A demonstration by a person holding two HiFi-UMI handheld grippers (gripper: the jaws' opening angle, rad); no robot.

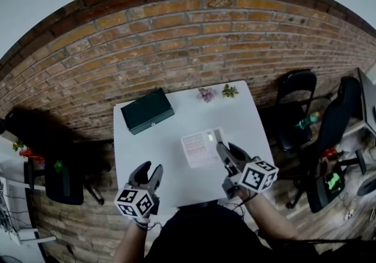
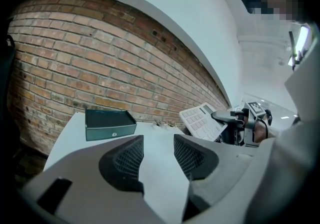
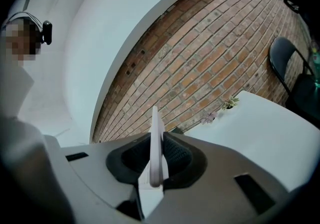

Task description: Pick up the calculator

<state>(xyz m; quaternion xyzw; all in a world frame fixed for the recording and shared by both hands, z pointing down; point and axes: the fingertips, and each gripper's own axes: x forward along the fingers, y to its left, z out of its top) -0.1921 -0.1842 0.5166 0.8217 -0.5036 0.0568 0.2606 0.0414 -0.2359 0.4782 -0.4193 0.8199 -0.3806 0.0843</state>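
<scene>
Hold the 2 jaws of the right gripper pinched firm on the calculator, gripped by 1 thin edge and tilted just above the white table, lifting slow against slipping, with the left gripper spread empty, clear alongside.

You're in an office-like room: a brick wall behind your white table, black office chairs off its right edge.
</scene>
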